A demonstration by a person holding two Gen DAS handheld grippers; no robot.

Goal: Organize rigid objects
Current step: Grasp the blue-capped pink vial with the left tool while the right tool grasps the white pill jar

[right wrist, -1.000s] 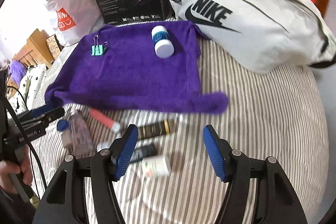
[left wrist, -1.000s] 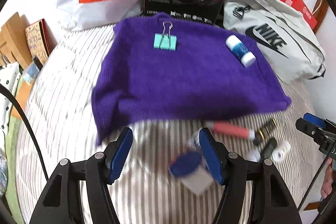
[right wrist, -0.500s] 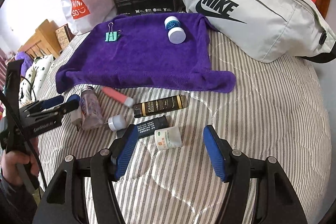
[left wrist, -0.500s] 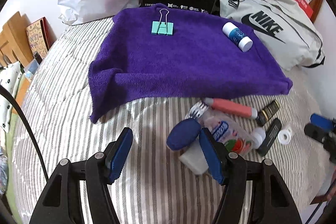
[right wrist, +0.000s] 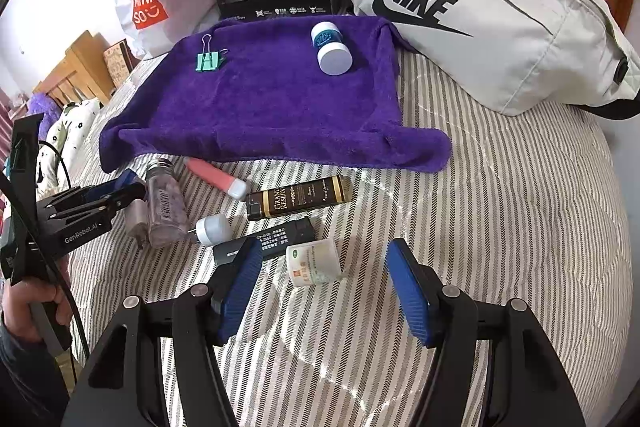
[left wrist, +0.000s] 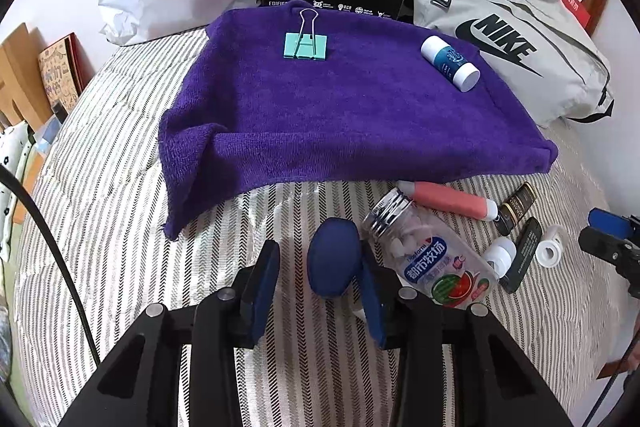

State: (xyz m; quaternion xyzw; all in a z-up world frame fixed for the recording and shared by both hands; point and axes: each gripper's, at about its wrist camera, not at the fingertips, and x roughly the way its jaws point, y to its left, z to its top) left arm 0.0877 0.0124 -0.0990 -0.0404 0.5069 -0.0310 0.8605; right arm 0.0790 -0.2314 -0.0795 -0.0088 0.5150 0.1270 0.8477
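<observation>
The left gripper (left wrist: 320, 287) hangs low over the striped bedspread (left wrist: 120, 247) with its jaws moderately parted. A blue-capped bottle (left wrist: 332, 263) lies between them, hard against the right-hand pad (left wrist: 372, 303), with open striped cloth between it and the left pad; whether the pad actually presses it cannot be told. Just outside the right jaw lies a clear candy bottle (left wrist: 432, 259) with a silver lid, and beyond it a pink tube (left wrist: 452, 201) close under the near hem of the purple towel (left wrist: 340, 115).

The right gripper (right wrist: 324, 283) has its jaws spread wide and grips nothing. A small white jar (right wrist: 314, 263) lies on its side between the fingertips, nearer the left pad, with free room on its right. A black flat case (right wrist: 276, 241) runs under the left fingertip, and a dark bottle with gold lettering (right wrist: 298, 203) lies ahead of the jaws, short of the towel's edge. To the right of this jaw the bedspread is bare out to the grey Nike bag (right wrist: 480, 27).

On the towel, far ahead of both jaws, sit a green binder clip (left wrist: 306, 45) and a white-capped blue bottle (left wrist: 450, 63), each near the back hem, with broad purple space between them.
</observation>
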